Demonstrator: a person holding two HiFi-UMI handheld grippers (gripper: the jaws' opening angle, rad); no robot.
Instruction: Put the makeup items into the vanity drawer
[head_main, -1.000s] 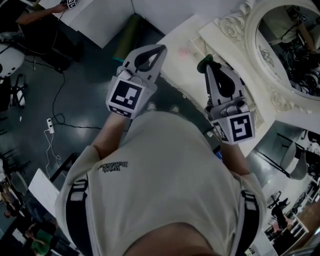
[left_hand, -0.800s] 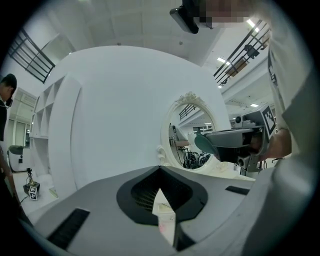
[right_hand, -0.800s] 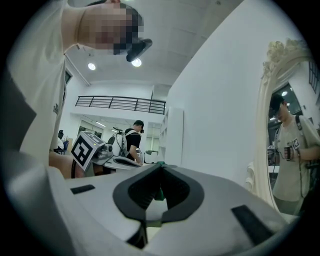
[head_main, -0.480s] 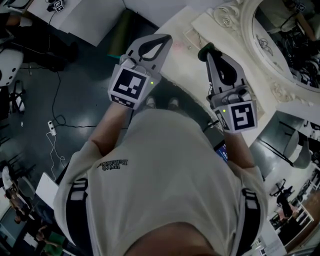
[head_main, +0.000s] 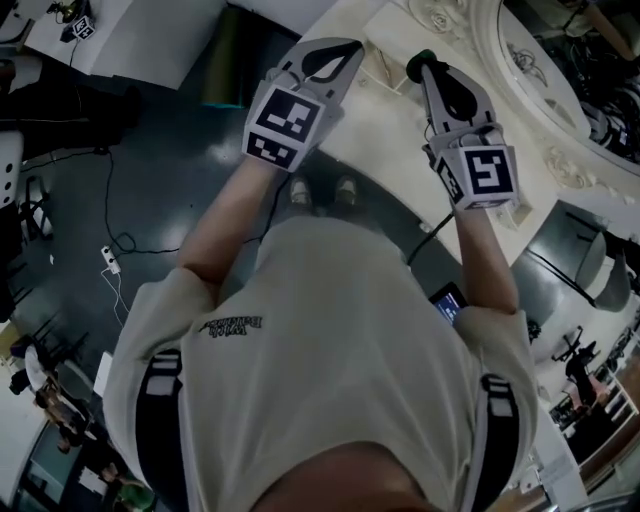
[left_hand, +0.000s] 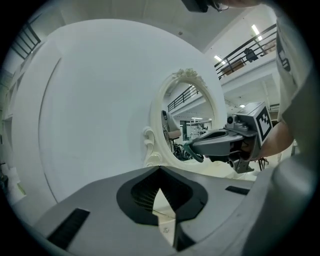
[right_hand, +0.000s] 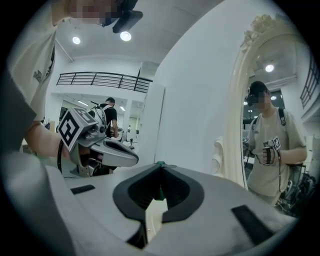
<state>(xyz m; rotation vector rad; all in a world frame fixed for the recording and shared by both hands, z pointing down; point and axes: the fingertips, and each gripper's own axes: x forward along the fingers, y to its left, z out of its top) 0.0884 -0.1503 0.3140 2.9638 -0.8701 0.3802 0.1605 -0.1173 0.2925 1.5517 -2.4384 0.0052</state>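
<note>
left tool (head_main: 350, 46) and right tool (head_main: 418, 66) advanced, tips over vanity (head_main: 385, 120), jaws closed

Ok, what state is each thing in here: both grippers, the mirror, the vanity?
Left grey two-jaw gripper: jaws together, nothing between them.
Right grey two-jaw gripper: jaws together, a small green bit at their tips.
Ornate white oval mirror: upright on the vanity.
White vanity top: beneath both grippers; its drawer is out of view.

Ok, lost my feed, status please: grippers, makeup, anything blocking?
Left gripper shut, empty. Right gripper shut on a small green thing. Both at the vanity top; drawer not in view. Nothing blocking seen.
</note>
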